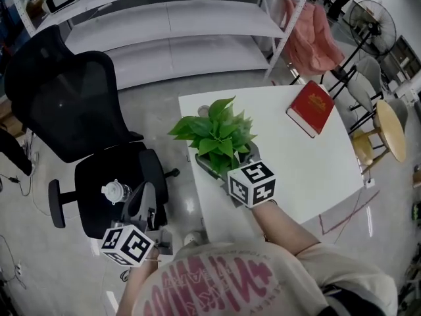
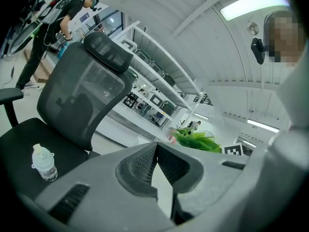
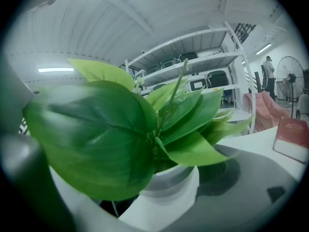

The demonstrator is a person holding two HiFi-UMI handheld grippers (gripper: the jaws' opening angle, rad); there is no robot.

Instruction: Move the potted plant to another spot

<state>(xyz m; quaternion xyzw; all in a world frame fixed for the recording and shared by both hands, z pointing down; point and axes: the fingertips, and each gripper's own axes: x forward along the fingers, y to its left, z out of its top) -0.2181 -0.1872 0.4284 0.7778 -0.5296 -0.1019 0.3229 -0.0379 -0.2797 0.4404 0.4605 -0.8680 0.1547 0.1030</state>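
Potted plant (image 1: 218,135): green broad leaves in a white pot (image 3: 170,181), stood on the white table (image 1: 309,170) close to its front left edge, upright. Right gripper (image 1: 227,165): reached in under the leaves from the near side, its marker cube (image 1: 250,183) just in front of the plant; in the right gripper view the jaws are seen spread to the pot's width and closed on it, one on each side, with the foliage filling most of that view. Left gripper (image 1: 145,196): held off the table, over the seat of the black office chair (image 1: 79,110); in the left gripper view its ribbed pads (image 2: 145,164) are brought together at the tips and nothing is held between them. Plastic bottle (image 1: 113,191): laid on the chair seat, just beside the left gripper's tips. Red book (image 1: 314,108): laid flat at the far right corner of the table, well apart from the plant. White shelving (image 1: 171,25): ranged beyond the chair and table. Pink cloth (image 1: 312,38): hung at the right end of the shelving. Floor fan (image 1: 371,18) and round wooden stool (image 1: 388,130): placed to the right of the table. A person (image 2: 53,28) in dark clothing is seen in the left gripper view, far behind the chair.
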